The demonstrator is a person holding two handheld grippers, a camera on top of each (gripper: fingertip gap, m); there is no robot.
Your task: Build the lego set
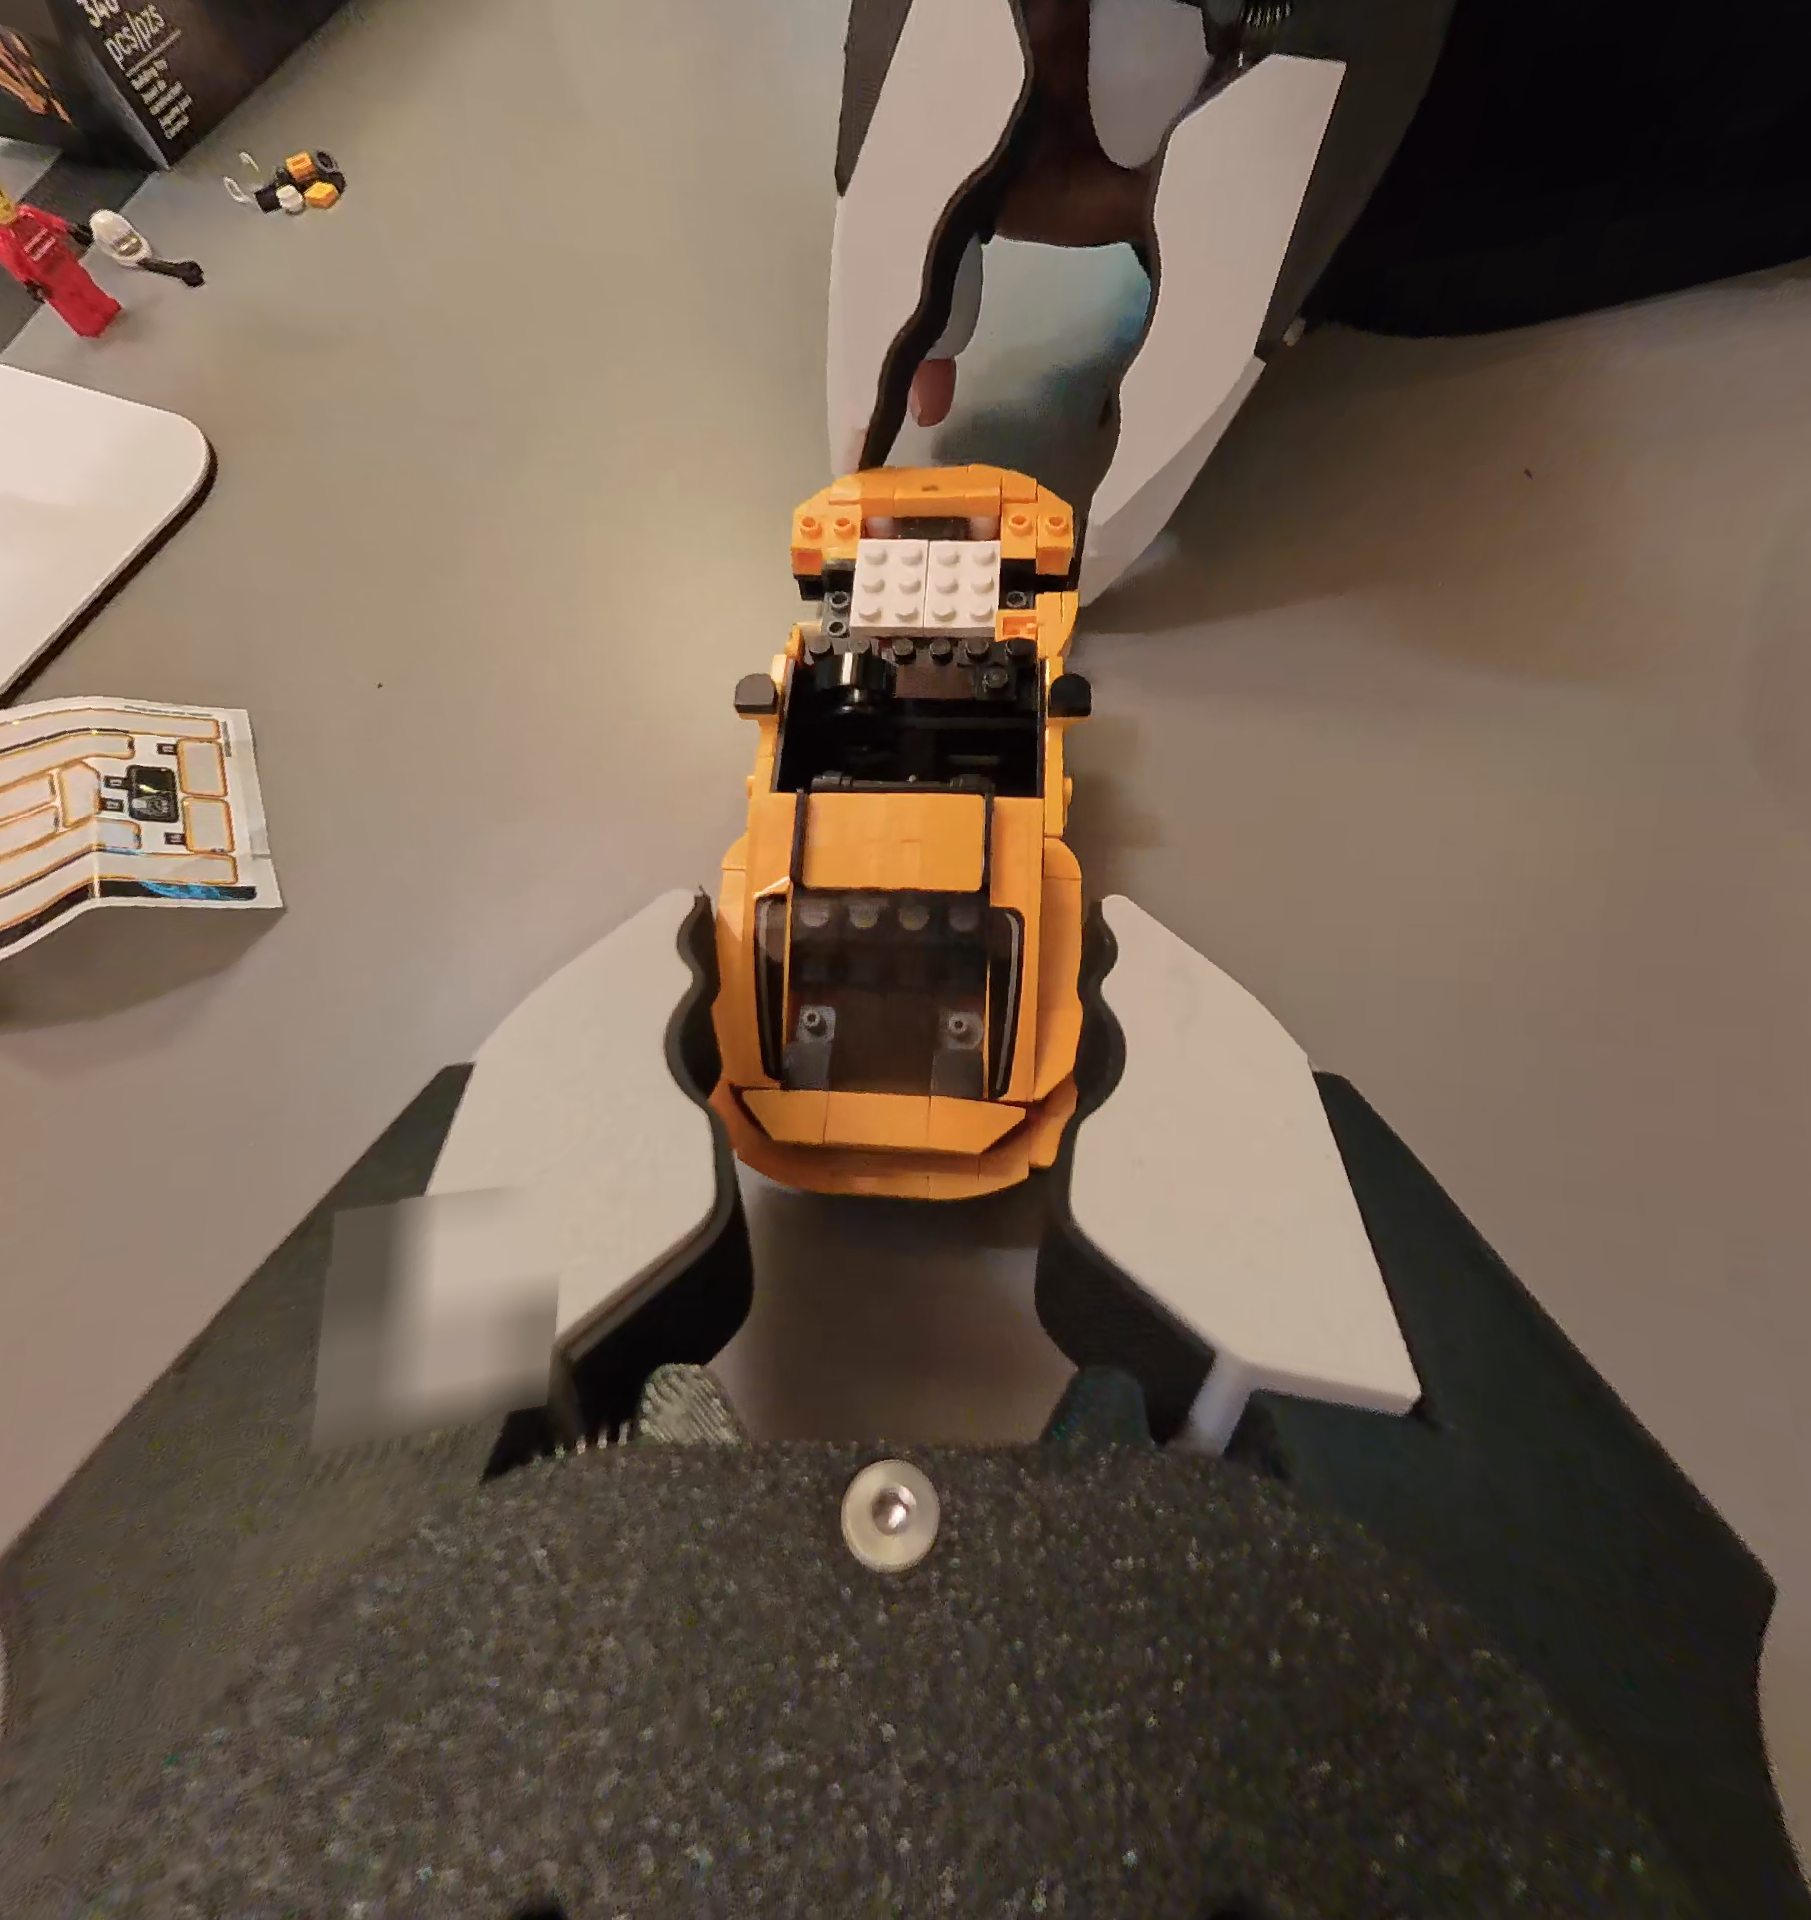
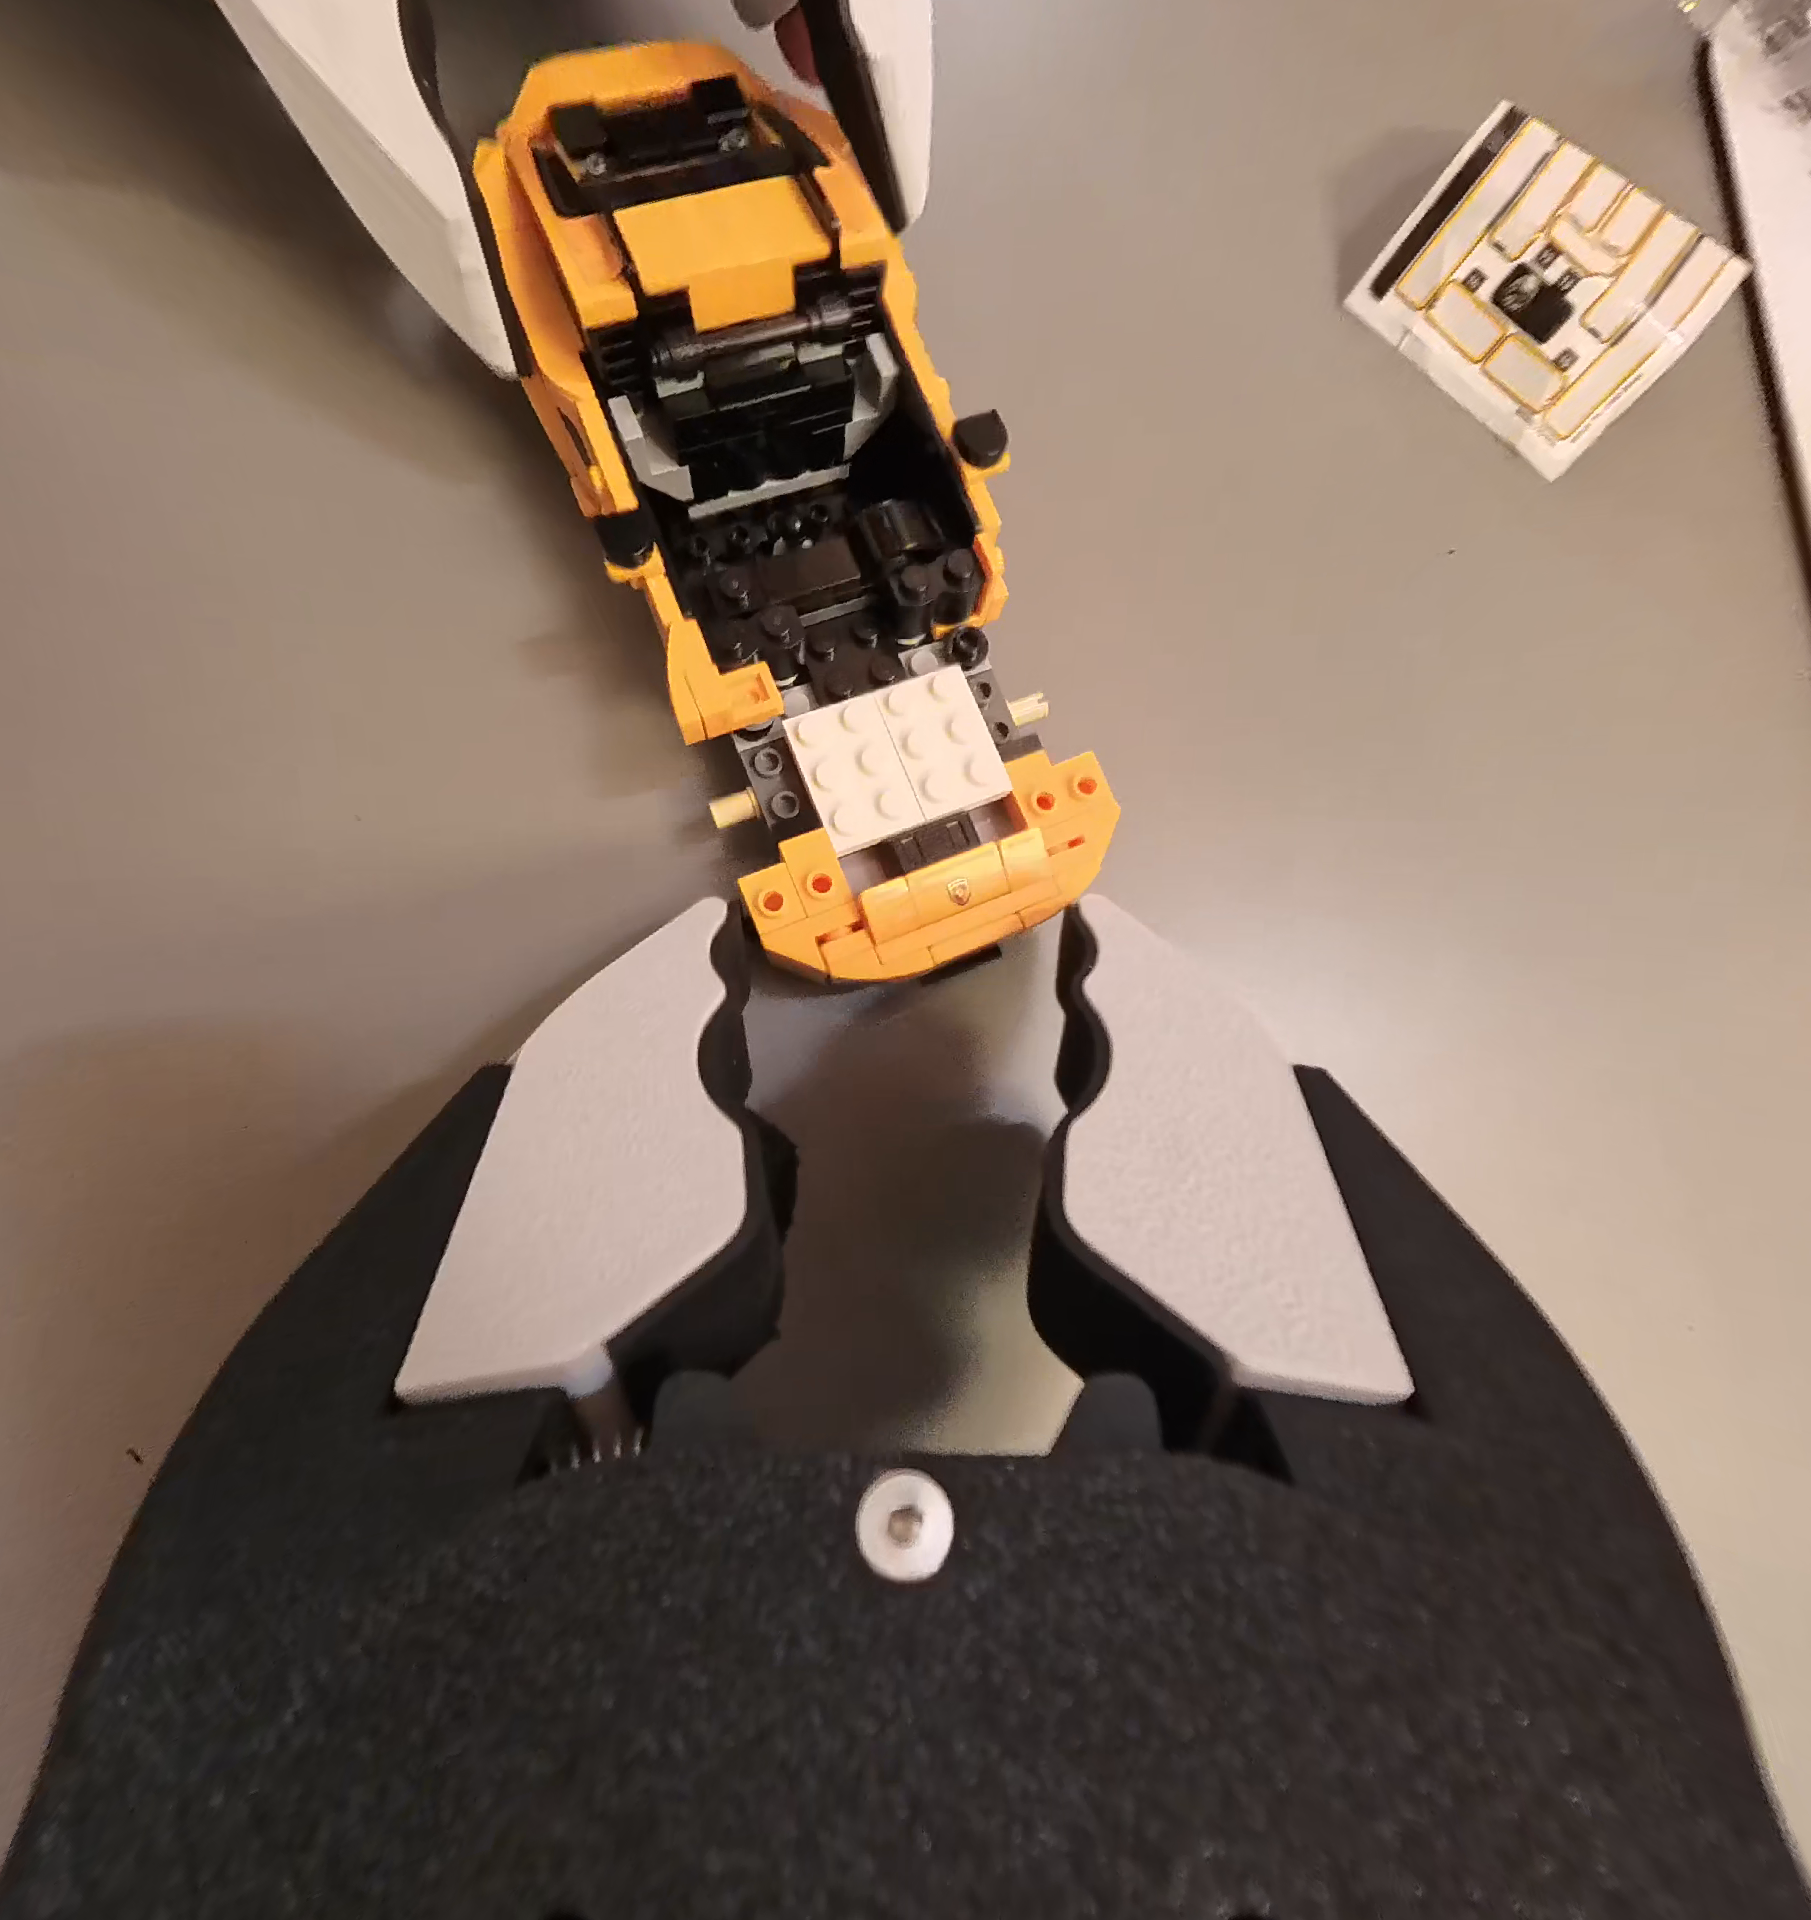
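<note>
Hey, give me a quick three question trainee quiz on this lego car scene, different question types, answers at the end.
1. True or false: the left gripper has its fingers on either side of the orange lego car.
2. What colour are the two studded plates on the car's bare end?
A white
B red
C blue
3. Fill in: beside the car on the grey table lies a sticker ____.

Key: 1 true; 2 A; 3 sheet.

Glossy plastic car [image 1: 896, 831]; matt grey table [image 1: 1503, 727] (paper sticker sheet [image 1: 101, 831])
</note>
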